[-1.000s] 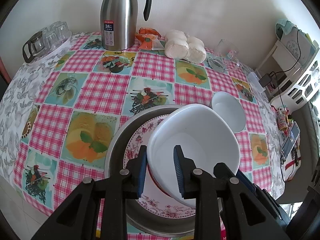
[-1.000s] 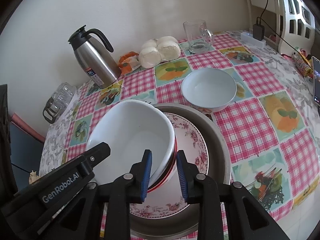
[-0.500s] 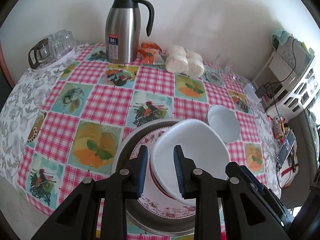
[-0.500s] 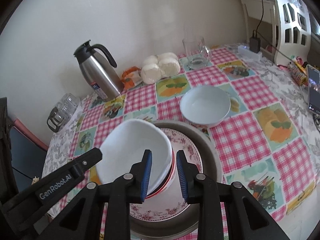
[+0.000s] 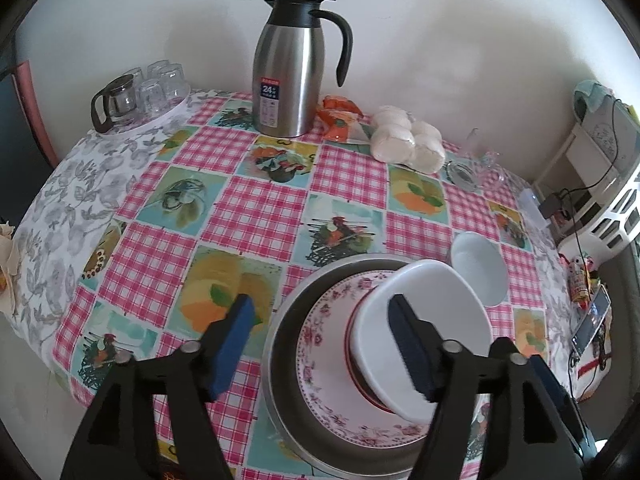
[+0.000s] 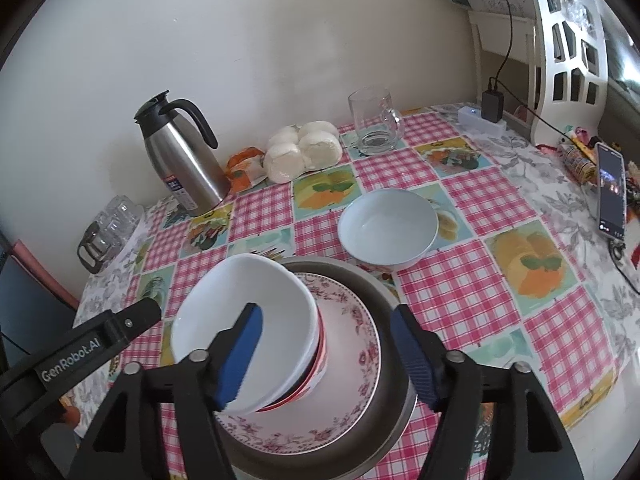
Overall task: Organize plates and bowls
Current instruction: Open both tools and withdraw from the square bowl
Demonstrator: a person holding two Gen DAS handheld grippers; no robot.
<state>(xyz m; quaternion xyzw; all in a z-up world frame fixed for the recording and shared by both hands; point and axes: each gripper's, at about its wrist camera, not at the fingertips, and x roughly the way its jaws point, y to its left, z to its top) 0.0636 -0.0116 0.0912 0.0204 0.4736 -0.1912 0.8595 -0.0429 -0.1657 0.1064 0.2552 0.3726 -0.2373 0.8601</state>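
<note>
Left gripper (image 5: 320, 320), low centre of its frame: jaws have just been opening and now stand wide, blue pads apart. One pad hangs over the tablecloth, the other over the white bowl's rim; whether it touches the rim is unclear, and nothing is gripped.

Right gripper (image 6: 326, 332), low centre of its frame: jaws likewise just opened, wide apart. One pad sits in front of the white bowl's (image 6: 244, 324) interior, the other over the metal basin's edge; no grip.

The white bowl is nested tilted on a red-striped bowl (image 6: 318, 364), which stands on a floral plate (image 6: 352, 352) inside a metal basin (image 6: 384, 308), lower centre of both frames.

Just behind the basin, touching or nearly so, a second white bowl (image 6: 386, 228) rests upright on the checked tablecloth (image 6: 500, 208).

Further back, toward the wall: a steel thermos jug (image 5: 290, 68), an orange wrapper (image 5: 338, 116), a bag of white buns (image 5: 406, 142), a glass mug (image 6: 374, 122). Upper left, a tray of upturned glasses (image 5: 144, 92).
</note>
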